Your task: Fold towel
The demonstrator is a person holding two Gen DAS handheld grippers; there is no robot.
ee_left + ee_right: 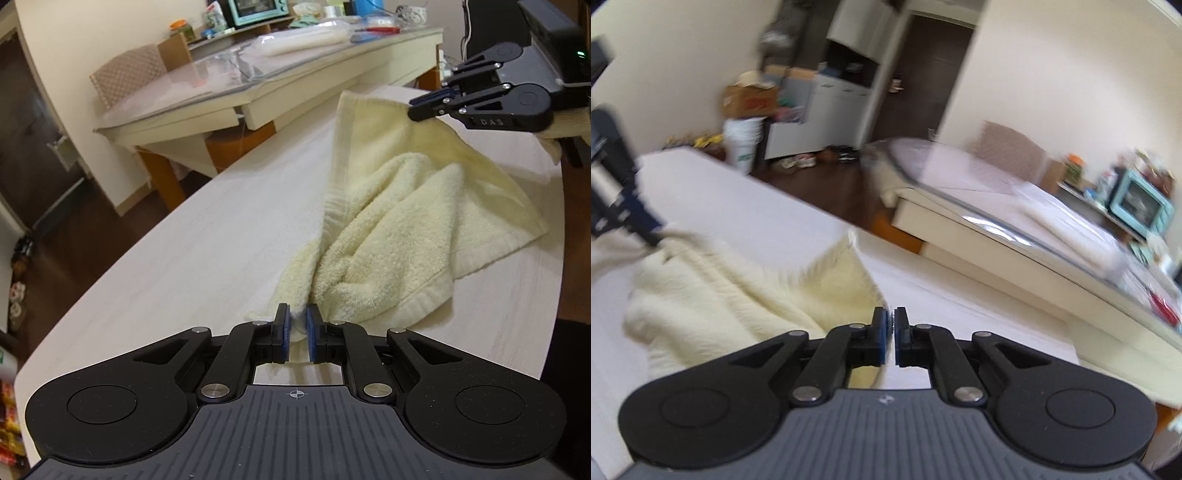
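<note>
Floor [74, 236]: dark wood, at the far left.
Glass-topped table [207, 92]: far left, cluttered, a teal toaster oven [257, 10] at its back.
Work table [147, 266]: pale woodgrain, running from near to far.
Left gripper [296, 323]: near centre, fingers narrowed and pinching a towel corner.
Towel [399, 221]: cream terry, rumpled on the work table, stretched between both grippers.
Right gripper [419, 107]: far right, raised, clamped on the towel's far corner.
</note>
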